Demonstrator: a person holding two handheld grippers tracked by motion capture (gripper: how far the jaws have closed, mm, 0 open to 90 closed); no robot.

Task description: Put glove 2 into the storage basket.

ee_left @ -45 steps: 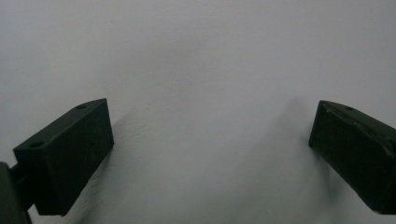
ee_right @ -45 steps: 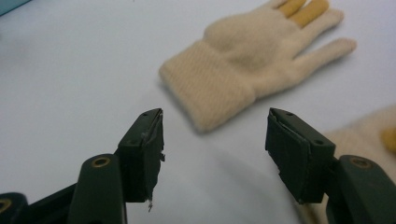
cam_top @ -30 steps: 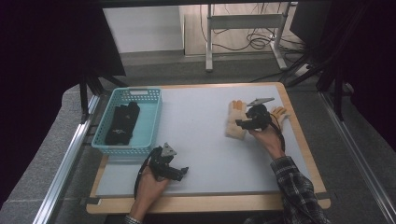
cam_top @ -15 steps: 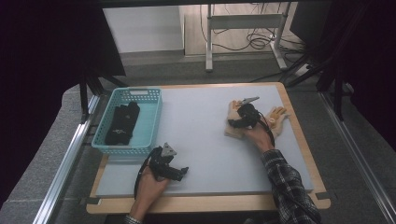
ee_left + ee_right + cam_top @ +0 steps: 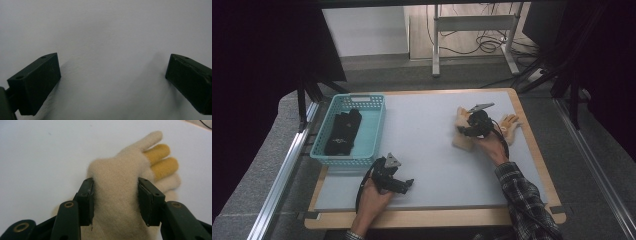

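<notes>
Two pads of the right claw (image 5: 115,202) have just been closing and are pressed on the soft, light cream glove (image 5: 120,195) at its bunched palm; the left claw (image 5: 112,82) is held open.

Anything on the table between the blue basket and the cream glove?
Nothing: in the high view, bare table separates the basket from the glove.

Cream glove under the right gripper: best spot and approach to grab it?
Take the cream glove across its palm, coming from the cuff end along its length. It lies flat with its fingers pointing away, so the palm is a band that fits between the jaws. The right gripper already brackets it there, jaws having just been closing, pads at both edges.
</notes>
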